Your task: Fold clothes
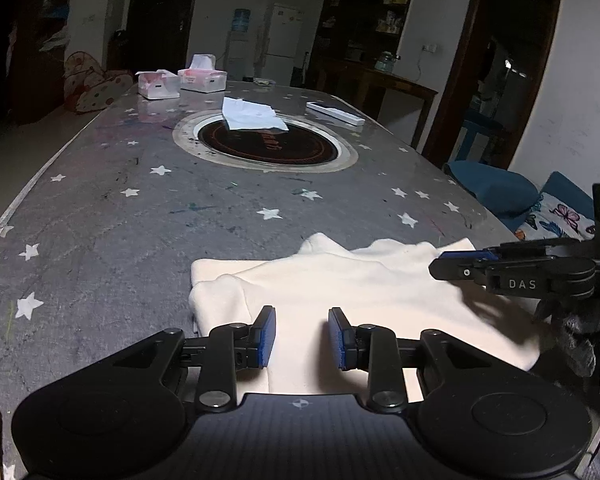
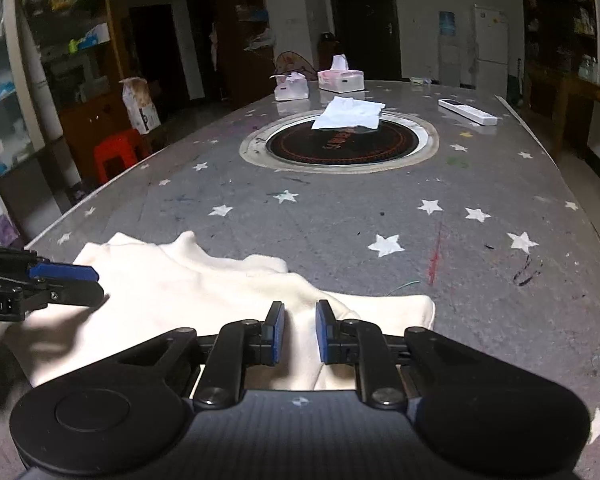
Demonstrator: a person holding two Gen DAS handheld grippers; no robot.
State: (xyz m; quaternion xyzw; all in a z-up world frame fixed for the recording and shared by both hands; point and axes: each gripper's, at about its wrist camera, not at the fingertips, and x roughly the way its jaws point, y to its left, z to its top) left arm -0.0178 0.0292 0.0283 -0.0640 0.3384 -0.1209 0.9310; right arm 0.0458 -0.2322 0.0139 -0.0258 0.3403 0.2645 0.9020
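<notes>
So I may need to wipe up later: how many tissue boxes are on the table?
2. Both stand at the table's far end, side by side: a tissue box with a tissue sticking up, and a second tissue box left of it. None seem hidden.

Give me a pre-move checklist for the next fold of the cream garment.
1. Cream garment lies fully on the table: ok.
2. Left tongs open, with no cloth pinched: ok.
3. Right tongs gripping cloth: cannot tell; a raised fold sits between the pads.
4. Both tongs apart from each other: ok.
5. Table beyond the garment free up to the white cloth: ok.
</notes>
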